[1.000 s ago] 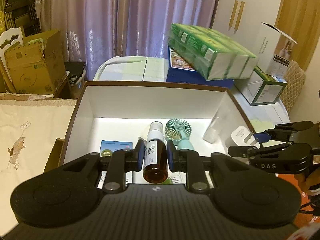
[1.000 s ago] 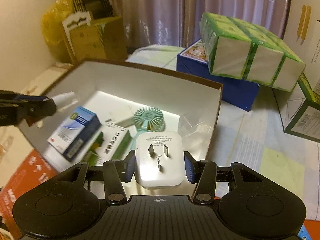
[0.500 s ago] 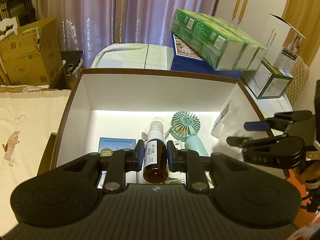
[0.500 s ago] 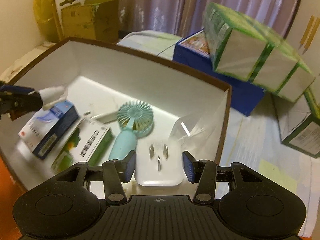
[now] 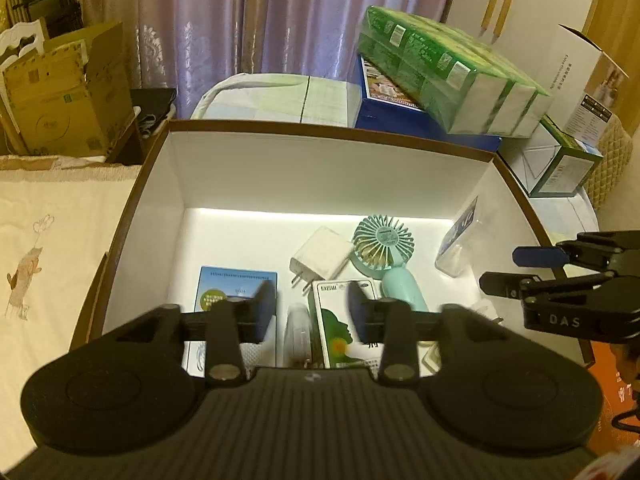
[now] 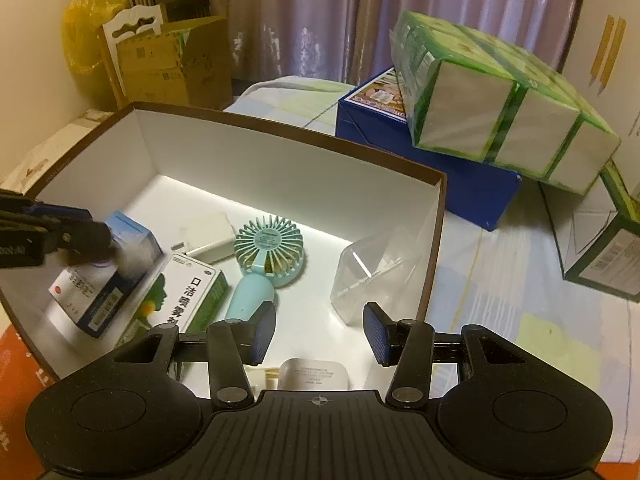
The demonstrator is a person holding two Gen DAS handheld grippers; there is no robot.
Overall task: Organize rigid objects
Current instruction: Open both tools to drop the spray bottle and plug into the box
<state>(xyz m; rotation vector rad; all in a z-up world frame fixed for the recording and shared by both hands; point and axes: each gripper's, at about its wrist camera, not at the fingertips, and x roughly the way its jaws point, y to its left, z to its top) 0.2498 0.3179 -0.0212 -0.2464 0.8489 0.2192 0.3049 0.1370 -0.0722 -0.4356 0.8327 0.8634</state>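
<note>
A brown-rimmed white box (image 5: 320, 132) (image 6: 436, 240) holds a teal hand fan (image 5: 382, 240) (image 6: 268, 248), a white charger (image 5: 320, 254) (image 6: 210, 236), a blue carton (image 5: 236, 292) (image 6: 104, 280), a green-and-white carton (image 5: 344, 320) (image 6: 184, 300) and a clear plastic container (image 5: 460, 236) (image 6: 372, 276). My left gripper (image 5: 312, 312) is open over the box; a blurred spray bottle (image 5: 298, 332) lies below it. My right gripper (image 6: 318, 332) is open; the white plug adapter (image 6: 314, 374) lies in the box beneath it.
A blue box (image 6: 424, 156) with a green pack of tissues (image 5: 448, 80) (image 6: 500, 112) on it stands behind the box. A green-edged carton (image 5: 560, 164) (image 6: 608, 248) is at the right. Cardboard boxes (image 5: 68, 108) stand at the far left.
Both grippers have opened. The spray bottle dropped from the left gripper into the box. The plug adapter left the right gripper and now lies on the box floor.
</note>
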